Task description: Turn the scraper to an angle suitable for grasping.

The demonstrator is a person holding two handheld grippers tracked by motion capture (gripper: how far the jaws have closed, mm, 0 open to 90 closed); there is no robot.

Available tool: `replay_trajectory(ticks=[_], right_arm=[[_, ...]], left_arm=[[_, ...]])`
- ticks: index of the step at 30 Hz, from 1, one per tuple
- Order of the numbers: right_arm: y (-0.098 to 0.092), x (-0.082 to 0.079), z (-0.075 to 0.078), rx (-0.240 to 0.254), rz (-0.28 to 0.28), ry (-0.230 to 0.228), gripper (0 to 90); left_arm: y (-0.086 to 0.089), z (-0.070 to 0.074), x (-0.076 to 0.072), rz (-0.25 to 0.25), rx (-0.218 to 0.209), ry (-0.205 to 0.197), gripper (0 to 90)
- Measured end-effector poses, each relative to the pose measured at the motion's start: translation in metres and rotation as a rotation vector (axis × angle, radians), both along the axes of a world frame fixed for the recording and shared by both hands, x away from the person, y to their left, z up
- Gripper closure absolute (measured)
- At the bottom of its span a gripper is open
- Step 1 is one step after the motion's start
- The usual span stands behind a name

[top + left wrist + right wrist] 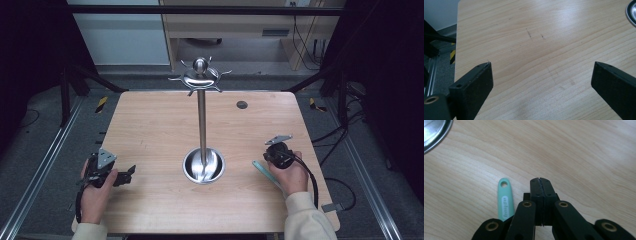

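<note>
Bench (pixel 150 130) inspection: a steel hook stand (pixel 202 120) rises from its round dish base at the middle, with hooks fanned out at the top, apparently meant to take hanging utensils. The item in hand is a mint-green handle (pixel 505 200) with a hanging hole at its end, lying flat on the wood near the right edge, just beside the right tongs (pixel 540 182). Those tongs are pressed together with nothing between the jaws; the handle sits alongside them, not gripped. In the high view the same handle (pixel 261 170) pokes out from under the right hand (pixel 290 172), pointing toward the stand's base. The left tongs (pixel 127 175) rest low at the left edge, jaws spread wide over bare wood, seemingly parked clear of the work. Judgement: the hole end faces the stand, which would suit hooking it; the grasp is not yet made.
</note>
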State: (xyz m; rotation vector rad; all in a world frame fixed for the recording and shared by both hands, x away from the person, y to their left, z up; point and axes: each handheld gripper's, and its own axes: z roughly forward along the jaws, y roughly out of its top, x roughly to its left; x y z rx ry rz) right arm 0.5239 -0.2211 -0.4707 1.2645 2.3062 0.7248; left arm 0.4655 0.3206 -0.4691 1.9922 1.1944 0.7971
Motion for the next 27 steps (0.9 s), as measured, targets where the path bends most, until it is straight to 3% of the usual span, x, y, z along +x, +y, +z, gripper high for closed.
replay_trajectory(ticks=[8,17,22,27], right_arm=[[0.013,-0.002,-0.006,-0.018,0.053,0.065,90.0],[0.015,-0.003,-0.007,-0.034,0.068,0.077,90.0],[0.019,-0.006,-0.006,-0.014,0.096,0.101,90.0],[0.031,-0.017,-0.005,-0.019,0.184,0.129,90.0]], left_arm=[[0.0,0.0,-0.001,0.001,0.002,-0.004,3.7],[0.0,0.001,-0.001,-0.003,0.004,-0.003,3.8],[0.0,0.001,-0.001,-0.003,0.005,-0.002,3.9],[0.0,0.0,-0.001,-0.002,0.004,0.002,4.0]])
